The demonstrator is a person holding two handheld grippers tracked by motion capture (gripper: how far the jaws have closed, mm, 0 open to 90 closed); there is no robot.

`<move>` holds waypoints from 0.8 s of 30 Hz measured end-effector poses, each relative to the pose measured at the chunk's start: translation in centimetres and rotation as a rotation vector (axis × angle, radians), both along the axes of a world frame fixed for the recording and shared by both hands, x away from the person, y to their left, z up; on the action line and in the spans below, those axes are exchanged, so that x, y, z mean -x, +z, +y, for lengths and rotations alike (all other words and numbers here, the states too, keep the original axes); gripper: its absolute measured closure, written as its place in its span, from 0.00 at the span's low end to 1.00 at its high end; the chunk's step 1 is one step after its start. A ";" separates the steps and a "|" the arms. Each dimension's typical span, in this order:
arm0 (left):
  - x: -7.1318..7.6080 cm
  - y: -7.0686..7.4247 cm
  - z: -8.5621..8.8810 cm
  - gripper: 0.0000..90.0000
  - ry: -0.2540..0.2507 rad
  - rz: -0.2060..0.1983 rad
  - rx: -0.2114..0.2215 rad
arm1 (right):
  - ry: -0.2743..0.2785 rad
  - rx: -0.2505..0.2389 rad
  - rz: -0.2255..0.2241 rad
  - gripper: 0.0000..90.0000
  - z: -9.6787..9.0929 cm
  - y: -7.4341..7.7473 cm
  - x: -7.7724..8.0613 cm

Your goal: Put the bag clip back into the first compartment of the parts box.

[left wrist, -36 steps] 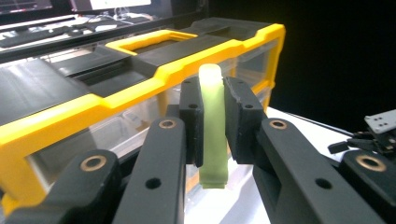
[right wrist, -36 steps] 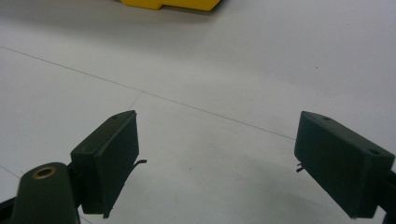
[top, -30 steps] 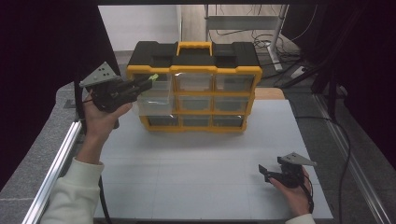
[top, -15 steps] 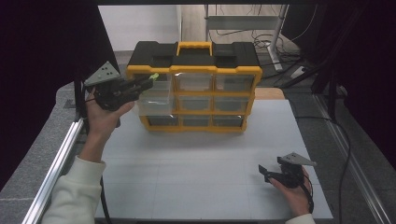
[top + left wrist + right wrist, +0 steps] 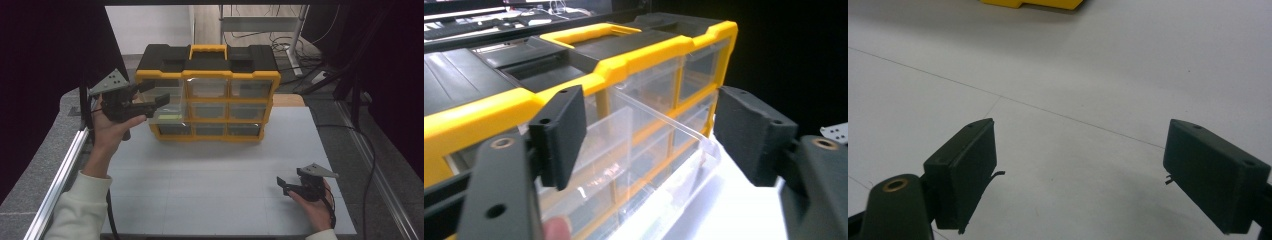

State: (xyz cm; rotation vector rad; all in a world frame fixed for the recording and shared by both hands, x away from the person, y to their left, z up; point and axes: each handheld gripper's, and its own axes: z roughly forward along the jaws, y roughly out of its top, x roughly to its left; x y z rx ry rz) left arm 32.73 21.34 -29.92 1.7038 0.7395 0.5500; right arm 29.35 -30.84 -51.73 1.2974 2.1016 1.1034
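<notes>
clear drawer (image 5: 659,150) | pulled out of organiser (image 5: 207,95), between left tool (image 5: 150,100) pads | jaws just opened wide, not gripping

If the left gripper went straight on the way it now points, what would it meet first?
Most likely the pulled-out clear drawer of the yellow-and-black organizer. The left gripper has just been opening its jaws; the drawer's rim runs between them without touching the pads. Depth is hard to judge, but the drawer looks nearest.
</notes>
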 end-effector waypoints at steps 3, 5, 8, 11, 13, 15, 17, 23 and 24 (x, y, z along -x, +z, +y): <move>0.5 -0.3 0.1 0.27 -0.017 0.001 0.015 | 0.001 0.000 0.001 0.15 0.0 0.0 0.0; 0.9 -0.5 0.2 0.26 -0.029 0.001 0.028 | 0.003 0.003 -0.002 0.15 0.0 0.0 -0.1; 1.5 -0.8 0.3 0.26 -0.061 0.004 0.047 | 0.003 0.003 -0.001 0.15 0.1 0.0 -0.1; 2.0 -1.1 0.2 0.26 -0.073 -0.003 0.045 | 0.003 0.003 0.000 0.15 0.1 0.0 -0.1; 2.5 -1.3 0.1 0.26 -0.088 -0.005 0.045 | -0.002 0.003 0.000 0.15 0.1 0.0 -0.1; 2.8 -1.5 -0.1 0.26 -0.096 -0.006 0.043 | -0.004 0.003 0.000 0.15 0.1 0.0 -0.2; 3.3 -1.8 -0.2 0.26 -0.105 -0.006 0.041 | -0.004 0.002 0.001 0.15 0.1 0.0 -0.2; 4.2 -2.4 -0.6 0.27 -0.121 -0.008 0.048 | 0.003 0.001 0.005 0.15 0.2 0.0 -0.2; 4.3 -2.5 -0.6 0.27 -0.122 -0.009 0.045 | 0.002 -0.001 0.005 0.15 0.2 0.0 -0.2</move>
